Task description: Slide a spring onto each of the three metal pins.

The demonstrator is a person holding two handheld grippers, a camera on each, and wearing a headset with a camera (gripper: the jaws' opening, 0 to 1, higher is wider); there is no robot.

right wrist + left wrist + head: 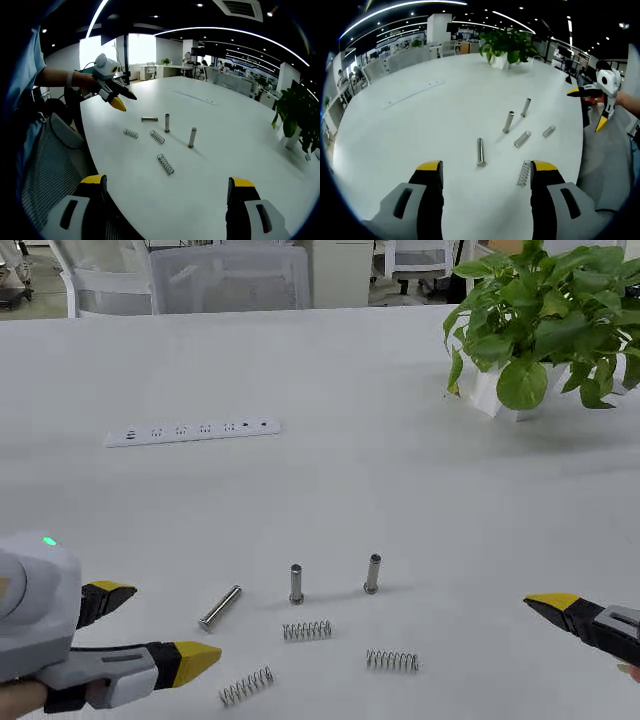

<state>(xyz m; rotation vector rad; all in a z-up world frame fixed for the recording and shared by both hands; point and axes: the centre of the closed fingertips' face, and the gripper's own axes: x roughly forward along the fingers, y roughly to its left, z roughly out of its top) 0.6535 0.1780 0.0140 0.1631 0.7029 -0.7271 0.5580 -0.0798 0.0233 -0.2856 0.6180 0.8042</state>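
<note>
In the head view, the right gripper [582,616] is cut off.

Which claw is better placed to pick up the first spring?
Left, probably. The open left claw hovers right beside the nearest spring, with the lying pin just ahead. The right claw is open too, but sits farther from any spring.

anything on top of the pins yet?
Nothing. The left upright pin and right upright pin have bare tops; the fallen pin is bare too. The left spring, middle spring and right spring lie loose on the table. No pin is covered.
</note>
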